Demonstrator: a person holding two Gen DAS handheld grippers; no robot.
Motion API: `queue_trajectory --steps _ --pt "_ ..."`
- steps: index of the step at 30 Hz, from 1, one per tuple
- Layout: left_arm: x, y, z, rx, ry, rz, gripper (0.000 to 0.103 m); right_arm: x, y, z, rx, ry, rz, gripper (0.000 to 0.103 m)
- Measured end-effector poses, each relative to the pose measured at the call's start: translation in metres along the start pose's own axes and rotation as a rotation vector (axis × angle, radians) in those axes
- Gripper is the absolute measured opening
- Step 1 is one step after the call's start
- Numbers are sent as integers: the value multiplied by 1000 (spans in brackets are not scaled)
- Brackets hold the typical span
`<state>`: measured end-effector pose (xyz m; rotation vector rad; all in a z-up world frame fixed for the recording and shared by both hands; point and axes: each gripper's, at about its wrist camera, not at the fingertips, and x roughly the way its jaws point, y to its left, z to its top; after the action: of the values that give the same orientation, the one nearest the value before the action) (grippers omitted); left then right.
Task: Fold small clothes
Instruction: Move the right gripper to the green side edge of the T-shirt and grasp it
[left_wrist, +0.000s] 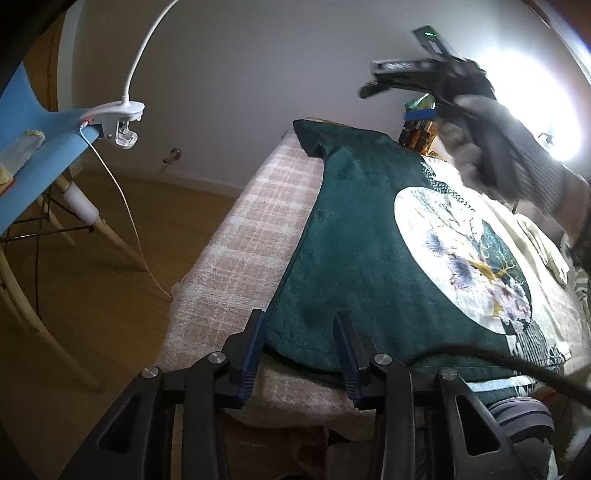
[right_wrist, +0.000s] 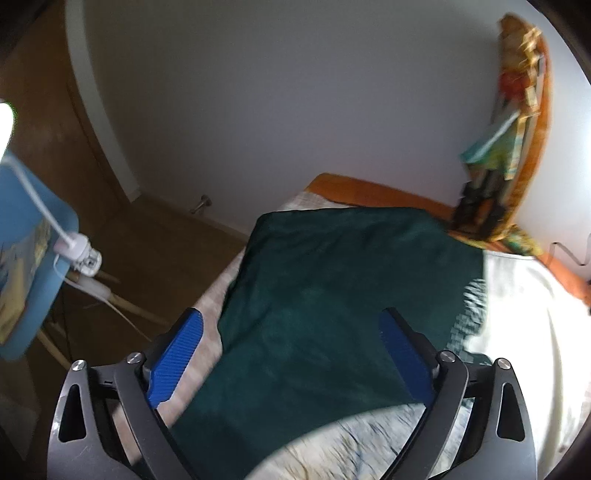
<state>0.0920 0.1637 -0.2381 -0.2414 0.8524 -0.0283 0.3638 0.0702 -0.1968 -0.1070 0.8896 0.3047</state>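
Left claw (left_wrist: 301, 325) over green shirt (left_wrist: 369, 240) on checked blanket (left_wrist: 240, 258)

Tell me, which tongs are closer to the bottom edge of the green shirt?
Left. The left tongs straddle the green shirt right at its bottom edge. The right tongs hang open above the shirt's plain middle, farther up it.

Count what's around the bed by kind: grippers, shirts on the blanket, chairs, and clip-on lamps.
Grippers: 2, the left gripper and the right gripper
Shirts: 1, the dark green shirt on the plaid blanket
Chairs: 1, the blue chair
Clip-on lamps: 1, the white clip lamp
Total: 5
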Motion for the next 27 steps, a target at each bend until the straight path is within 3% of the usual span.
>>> queue_trajectory --steps 7,13,27 --pt "8 4 0 -21 -1 -37 34 56 17 30 22 42 35 95" --pt "14 9 2 -53 -4 -74 28 100 39 50 -23 81 14 92" --pt "20 8 2 -62 7 -155 2 157 49 49 -133 182 -109 82"
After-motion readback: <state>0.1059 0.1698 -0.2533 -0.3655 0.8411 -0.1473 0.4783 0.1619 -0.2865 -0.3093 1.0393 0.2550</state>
